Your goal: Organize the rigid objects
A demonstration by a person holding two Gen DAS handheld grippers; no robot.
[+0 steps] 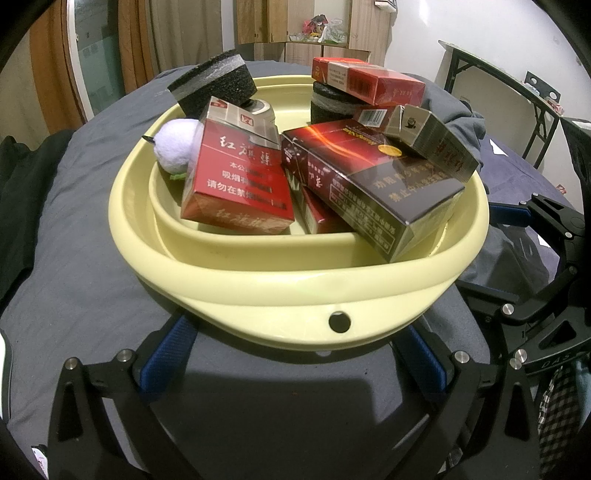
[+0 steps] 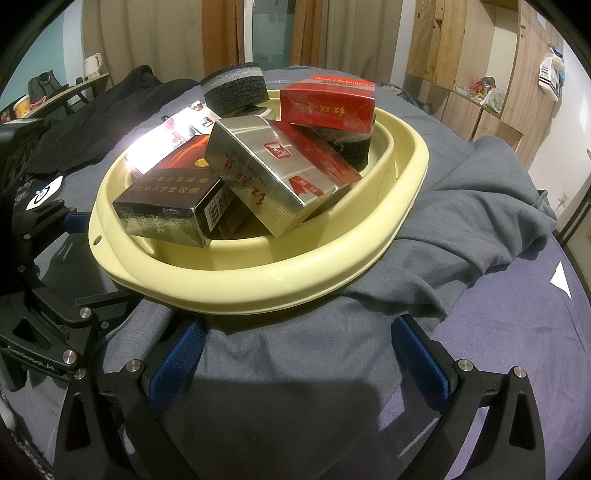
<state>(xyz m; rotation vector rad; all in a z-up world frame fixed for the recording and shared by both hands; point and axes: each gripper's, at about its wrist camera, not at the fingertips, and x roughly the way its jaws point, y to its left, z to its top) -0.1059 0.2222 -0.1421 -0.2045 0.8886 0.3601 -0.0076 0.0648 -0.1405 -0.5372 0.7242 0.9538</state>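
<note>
A pale yellow basin [image 1: 295, 291] [image 2: 295, 280] sits on grey cloth and holds several cigarette boxes: a red one [image 1: 236, 184], a long dark brown carton [image 1: 373, 188] [image 2: 166, 206], a silver one [image 2: 266, 166], and a red one on top [image 2: 328, 107]. Two black sponge blocks [image 1: 214, 85] [image 1: 332, 107] and a white plush ball [image 1: 177, 144] lie among them. My left gripper [image 1: 295, 354] stands open just in front of the basin's near rim, holding nothing. My right gripper [image 2: 295, 347] is open too, at the basin's other side. Each gripper shows at the edge of the other's view.
Grey cloth [image 2: 480, 206] bunches beside the basin on a purple-grey surface [image 2: 517, 332]. A black garment [image 2: 110, 107] lies at the far left. A folding table [image 1: 517, 96], wooden cabinets [image 2: 480, 66] and curtains [image 2: 229, 33] surround the area.
</note>
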